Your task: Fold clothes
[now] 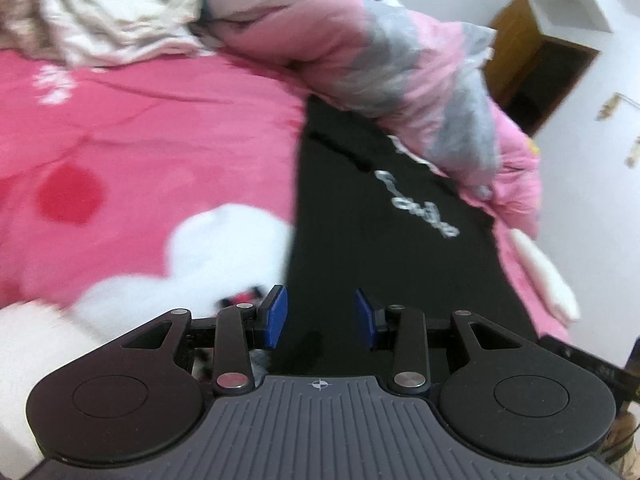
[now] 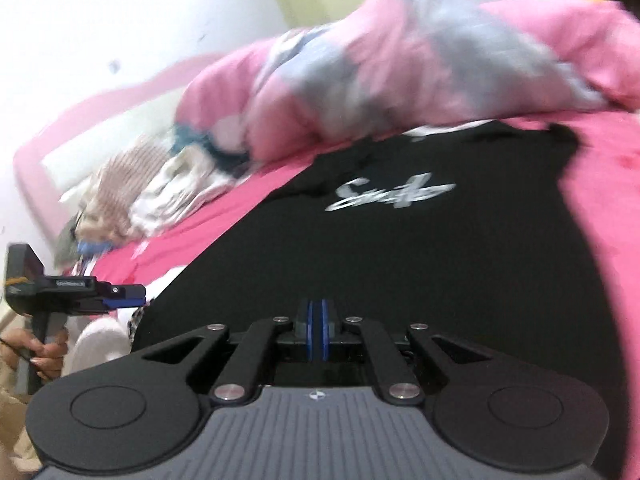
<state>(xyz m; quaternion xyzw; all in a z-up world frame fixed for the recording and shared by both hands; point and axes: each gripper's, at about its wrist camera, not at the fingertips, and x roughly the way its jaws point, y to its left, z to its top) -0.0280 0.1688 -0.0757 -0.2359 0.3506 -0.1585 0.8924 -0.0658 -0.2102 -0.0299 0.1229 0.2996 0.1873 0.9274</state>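
Note:
A black T-shirt [image 1: 384, 240] with white script lettering lies spread flat on the pink bed sheet [image 1: 160, 140]. My left gripper [image 1: 320, 316] hovers over the shirt's near edge, close to its left side. It is open, and its blue pads [image 1: 276, 316] have nothing between them. In the right wrist view the same T-shirt [image 2: 400, 260] fills the middle. My right gripper [image 2: 318, 332] is over its near part with the pads pressed together, and I see no cloth caught between them. The left gripper [image 2: 128, 298] shows at the far left, held by a hand [image 2: 44, 354].
A bunched pink and grey quilt [image 1: 392, 52] lies along the shirt's far side and overlaps its top. A pile of striped and pale clothes [image 2: 160, 192] sits further back on the bed. White walls and a brown wooden door [image 1: 532, 60] lie beyond.

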